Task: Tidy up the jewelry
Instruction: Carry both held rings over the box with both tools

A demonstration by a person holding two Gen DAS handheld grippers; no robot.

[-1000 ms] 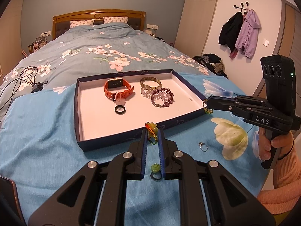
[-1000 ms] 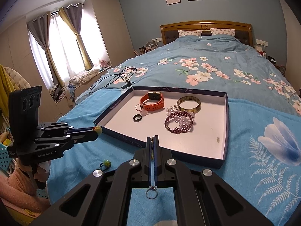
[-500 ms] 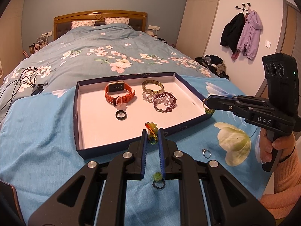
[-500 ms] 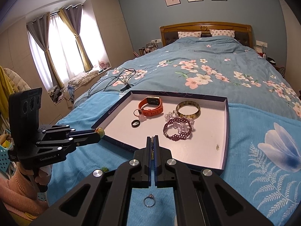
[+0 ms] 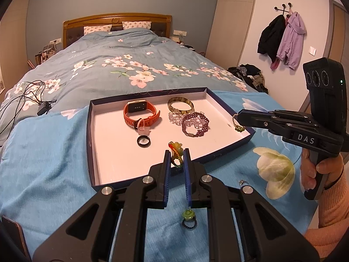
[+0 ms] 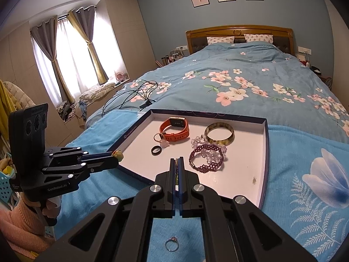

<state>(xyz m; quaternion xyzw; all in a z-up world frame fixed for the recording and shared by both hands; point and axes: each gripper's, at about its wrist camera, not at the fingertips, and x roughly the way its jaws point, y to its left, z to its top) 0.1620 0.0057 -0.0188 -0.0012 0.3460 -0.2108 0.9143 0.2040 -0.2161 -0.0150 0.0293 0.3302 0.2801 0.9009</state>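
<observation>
A navy tray [image 5: 88, 131] with a white floor lies on the blue bedcover. In it are an orange watch [image 5: 139, 113], a bangle [image 5: 181, 107], a purple bead bracelet [image 5: 195, 124] and a black ring [image 5: 143, 140]. My left gripper [image 5: 176, 155] hangs over the tray's near edge, shut on a green-flower ring [image 5: 175, 149] with a many-coloured band. My right gripper [image 6: 177, 163] is shut on a small green-beaded ring [image 5: 237, 126] above the tray's right side. Outside the tray, on the cover, lie a second green-flower ring [image 5: 188, 217] and a silver ring [image 6: 171, 245].
Black cables with a charger [image 5: 43, 107] trail over the floral quilt to the left of the tray. A hand in a pink sleeve [image 5: 327, 198] holds the right gripper. A dark flat object [image 5: 13, 235] sits at the lower left. Coats [image 5: 281, 41] hang on the far wall.
Both grippers have edged a little forward over the tray, so the loose rings on the cover sit lower in each view. Both grips are unchanged.
</observation>
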